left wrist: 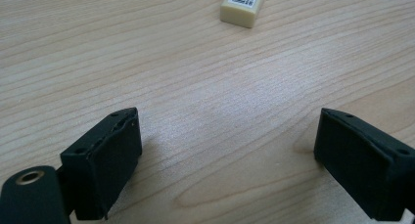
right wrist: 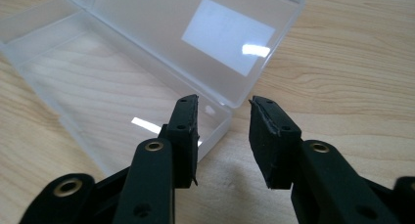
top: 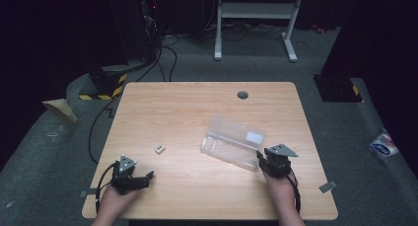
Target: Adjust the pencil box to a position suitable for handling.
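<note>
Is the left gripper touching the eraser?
Apart. The left gripper view shows the left gripper with jaws wide open over bare table, and the eraser lies well beyond them with wood grain between.

Eraser [left wrist: 242, 6] top cut off by edge

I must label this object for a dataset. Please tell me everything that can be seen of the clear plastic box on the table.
The clear plastic box is a long, shallow, see-through case that looks like thin hard plastic. It lies open and empty on the wooden table, its hinged lid folded back beside the tray. The lid carries a white rectangular label. The box sits right of the table's middle, turned at an angle to the edges. The right hand-held gripper is at its near corner, one finger over the tray's corner; nothing is gripped.
</note>
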{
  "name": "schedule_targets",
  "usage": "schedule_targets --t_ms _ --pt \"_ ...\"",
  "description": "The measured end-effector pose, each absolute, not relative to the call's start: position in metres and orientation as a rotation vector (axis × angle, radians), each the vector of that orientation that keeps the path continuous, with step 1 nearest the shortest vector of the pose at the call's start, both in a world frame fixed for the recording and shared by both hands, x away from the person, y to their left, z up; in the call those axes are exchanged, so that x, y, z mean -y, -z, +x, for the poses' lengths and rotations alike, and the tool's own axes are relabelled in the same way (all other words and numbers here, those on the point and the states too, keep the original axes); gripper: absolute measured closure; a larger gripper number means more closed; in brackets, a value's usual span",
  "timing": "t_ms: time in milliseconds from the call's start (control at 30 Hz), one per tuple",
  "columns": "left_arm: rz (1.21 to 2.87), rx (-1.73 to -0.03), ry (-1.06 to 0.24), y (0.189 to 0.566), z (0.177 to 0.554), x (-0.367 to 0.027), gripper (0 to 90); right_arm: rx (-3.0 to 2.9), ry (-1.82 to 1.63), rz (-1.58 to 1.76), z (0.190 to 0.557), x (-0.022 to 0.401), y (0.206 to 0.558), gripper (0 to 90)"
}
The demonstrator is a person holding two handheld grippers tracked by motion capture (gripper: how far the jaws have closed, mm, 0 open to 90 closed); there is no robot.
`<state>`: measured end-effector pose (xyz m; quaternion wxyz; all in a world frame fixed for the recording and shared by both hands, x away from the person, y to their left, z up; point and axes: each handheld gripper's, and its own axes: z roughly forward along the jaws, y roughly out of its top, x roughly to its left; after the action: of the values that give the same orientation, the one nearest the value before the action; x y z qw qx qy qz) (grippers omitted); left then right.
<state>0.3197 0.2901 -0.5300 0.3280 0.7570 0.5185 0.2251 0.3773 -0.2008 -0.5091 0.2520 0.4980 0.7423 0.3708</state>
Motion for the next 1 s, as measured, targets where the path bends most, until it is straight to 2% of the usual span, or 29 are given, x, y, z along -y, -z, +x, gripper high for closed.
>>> schedule_targets --t_ms 233,533,1000 --pt "1.982 -1.357 -0.589 0.530 0.320 -0.290 10.6 -2.069 -1.012 1.350 0.371 0.191 0.512 59.3" --pt "1.984 -1.355 -0.590 0.530 0.320 -0.290 10.7 -2.062 -0.980 1.393 0.377 0.200 0.517 65.0" --pt "1.983 -1.355 -0.591 0.530 0.320 -0.290 10.7 -2.062 -1.005 1.427 0.380 0.208 0.517 67.2"
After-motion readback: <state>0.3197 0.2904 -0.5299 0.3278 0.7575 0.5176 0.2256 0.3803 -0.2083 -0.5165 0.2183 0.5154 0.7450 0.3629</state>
